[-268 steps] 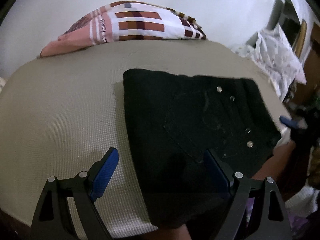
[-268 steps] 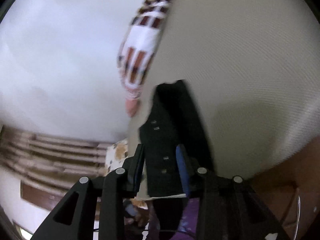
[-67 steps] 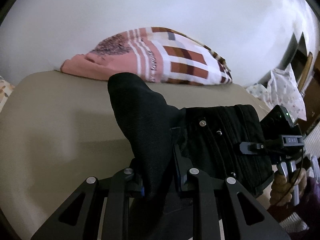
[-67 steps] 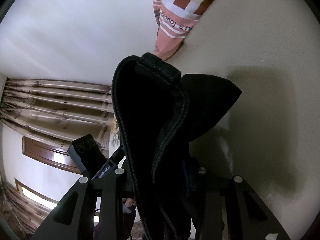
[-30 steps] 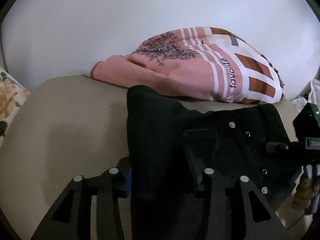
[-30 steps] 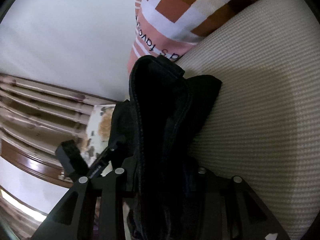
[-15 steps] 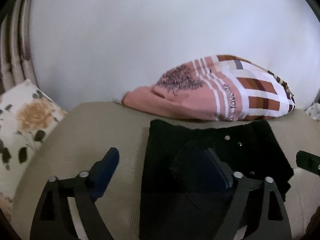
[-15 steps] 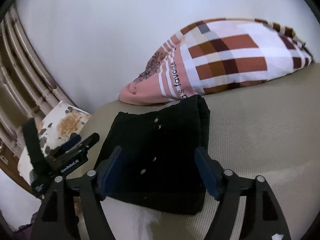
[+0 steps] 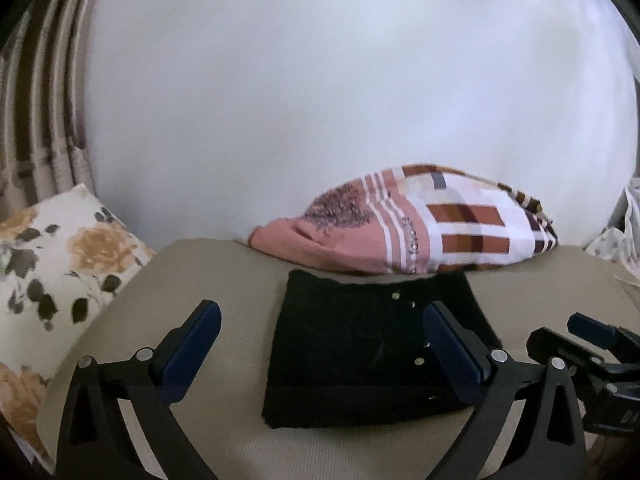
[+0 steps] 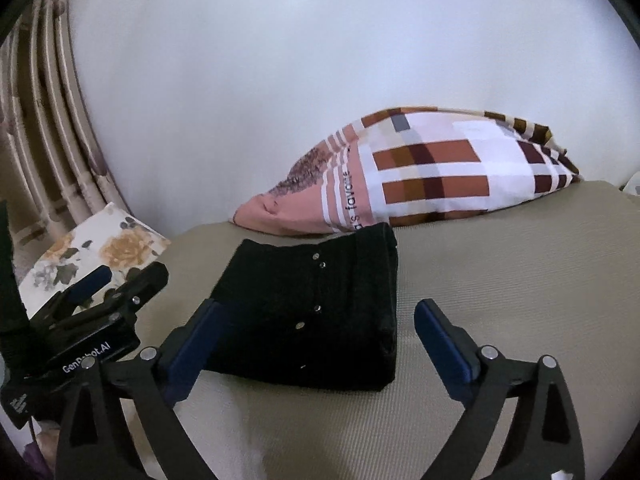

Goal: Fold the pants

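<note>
Both claws have let go of the black pants (image 9: 372, 344) since a second ago — left claw (image 9: 320, 344) and right claw (image 10: 316, 344) now stand wide, holding nothing, drawn back. The pants lie as a compact folded stack on the beige mattress (image 10: 500, 280), far edge just beside the plaid pillow (image 10: 432, 168). Judgement: fold looks complete — release suggests only retreat remains.

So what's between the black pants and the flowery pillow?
Only bare beige mattress separates the folded pants from the flowery pillow, seen in the left wrist view.
</note>
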Tool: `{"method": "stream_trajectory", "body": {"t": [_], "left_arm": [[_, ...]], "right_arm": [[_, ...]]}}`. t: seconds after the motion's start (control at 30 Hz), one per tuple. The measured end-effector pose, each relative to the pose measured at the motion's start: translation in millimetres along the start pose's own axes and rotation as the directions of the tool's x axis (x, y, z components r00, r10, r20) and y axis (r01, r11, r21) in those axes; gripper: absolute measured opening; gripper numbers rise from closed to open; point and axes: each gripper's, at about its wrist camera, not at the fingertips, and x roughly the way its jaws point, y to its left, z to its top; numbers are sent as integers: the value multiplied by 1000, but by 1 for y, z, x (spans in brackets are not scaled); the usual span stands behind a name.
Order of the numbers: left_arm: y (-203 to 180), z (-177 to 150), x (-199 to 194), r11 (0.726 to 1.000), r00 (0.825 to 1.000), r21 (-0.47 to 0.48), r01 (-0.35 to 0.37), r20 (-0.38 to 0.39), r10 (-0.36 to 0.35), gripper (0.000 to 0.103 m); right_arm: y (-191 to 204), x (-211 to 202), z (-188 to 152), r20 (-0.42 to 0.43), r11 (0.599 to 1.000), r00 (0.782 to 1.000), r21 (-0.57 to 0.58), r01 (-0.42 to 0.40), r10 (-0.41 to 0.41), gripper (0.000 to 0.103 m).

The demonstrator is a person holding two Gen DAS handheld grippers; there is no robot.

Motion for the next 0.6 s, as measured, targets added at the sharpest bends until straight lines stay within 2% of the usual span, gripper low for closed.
{"method": "stream_trajectory", "body": {"t": [0.2,0.3,0.4,0.53,0.6], "left_arm": [[2,14,-53,996,993,-28,-85,74,87,103],[6,23,-74,998,994,-52,-23,103,28,103],[6,31,-85,997,994,-53,47,98,-42,103],[0,37,-87,994,994,-54,97,55,-94,103],[-1,36,-90,993,993,-67,94,71,-89,103]], "right_arm": [[2,-37,2,46,1000,999,5,2,-3,97],[2,-56,5,81,1000,997,6,-1,0,99],[4,-72,7,108,1000,994,0,-11,11,100],[11,-87,8,136,1000,991,-26,-1,5,100],[12,-91,8,139,1000,990,-23,-7,10,100]]}}
